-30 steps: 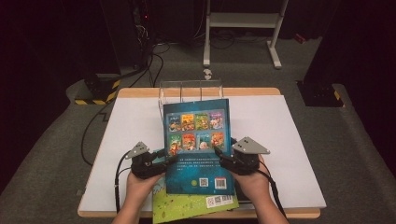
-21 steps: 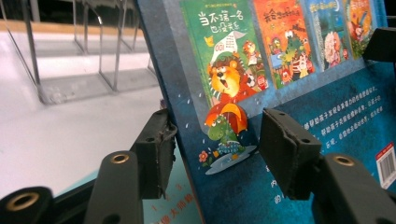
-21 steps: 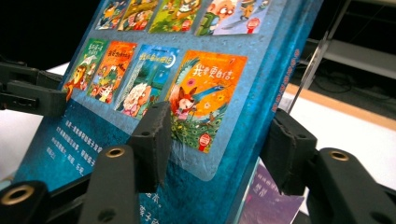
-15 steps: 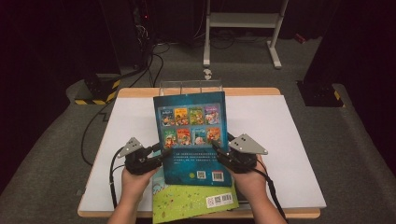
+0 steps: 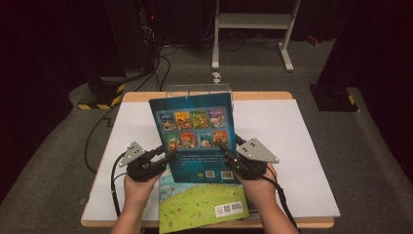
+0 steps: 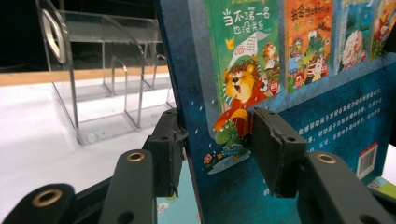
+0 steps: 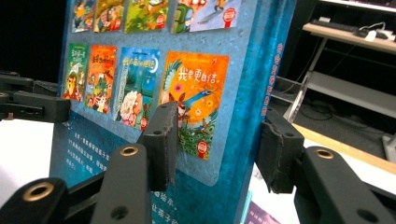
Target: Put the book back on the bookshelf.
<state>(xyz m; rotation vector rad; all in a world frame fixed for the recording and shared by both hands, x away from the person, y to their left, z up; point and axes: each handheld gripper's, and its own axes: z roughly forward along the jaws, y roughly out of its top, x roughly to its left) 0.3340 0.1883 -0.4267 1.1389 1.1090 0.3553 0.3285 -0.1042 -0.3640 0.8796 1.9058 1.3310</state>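
A blue picture book [image 5: 195, 141] stands tilted up over the white table [image 5: 287, 131], back cover towards me. My left gripper [image 5: 165, 155] grips its left edge and my right gripper [image 5: 229, 153] its right edge near the spine. In the left gripper view the book [image 6: 327, 116] sits between the two pads of the left gripper [image 6: 217, 140]. In the right gripper view the right gripper [image 7: 217, 140] clamps the cover [image 7: 93, 140] and spine. Both pairs of jaws have just been closing on the book. A green book [image 5: 199, 207] lies flat beneath it at the front edge.
A clear acrylic rack [image 5: 199, 89] with upright dividers [image 6: 107, 84] stands at the table's back edge, just behind the blue book. Beyond the table are a white metal stand [image 5: 253, 29], floor cables [image 5: 156, 63] and a yellow-black striped base [image 5: 100, 100].
The blue book has been raised from lying nearly flat to standing more upright, its top swinging left and towards me. Both hands have lifted slightly with it.
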